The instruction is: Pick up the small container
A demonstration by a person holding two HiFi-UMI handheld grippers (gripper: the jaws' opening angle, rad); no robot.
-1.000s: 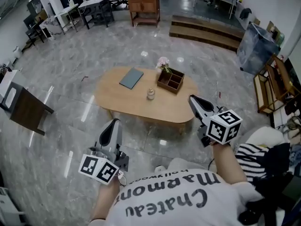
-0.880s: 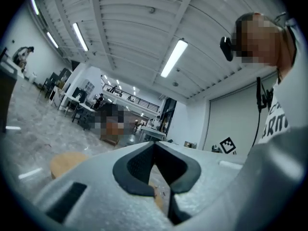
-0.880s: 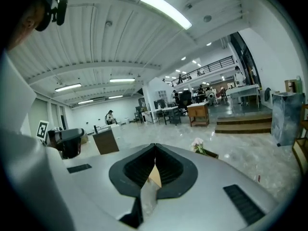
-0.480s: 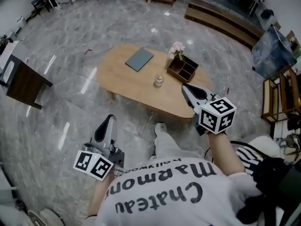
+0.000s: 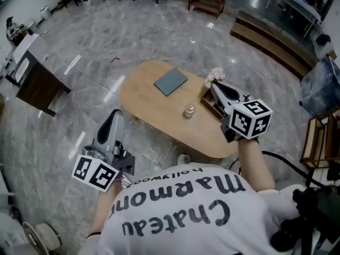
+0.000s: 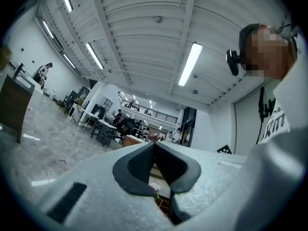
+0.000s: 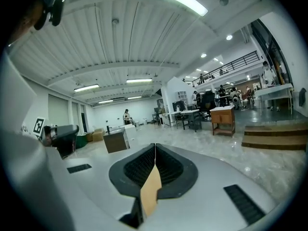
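Observation:
The small container (image 5: 189,110), a little glass jar with a pale lid, stands near the middle of the oval wooden table (image 5: 154,108). My right gripper (image 5: 214,85) is shut and empty, held over the table's right part, right of the jar and apart from it. It covers part of a wooden organiser box (image 5: 208,99) with pink flowers (image 5: 215,74). My left gripper (image 5: 116,112) is shut and empty, over the floor left of the table. In the left gripper view the pads (image 6: 139,165) meet, and in the right gripper view the pads (image 7: 166,167) meet too.
A grey flat book (image 5: 170,82) lies on the table's far part. A dark cabinet (image 5: 40,81) stands at the left, wooden steps (image 5: 271,44) at the back right, a blue bag (image 5: 321,86) at the right. My shoe (image 5: 184,158) is by the table's near edge.
The table has come nearer in the head view. My right gripper moved from in front of the table's edge to over its right part, by the organiser box. Both grippers stayed shut.

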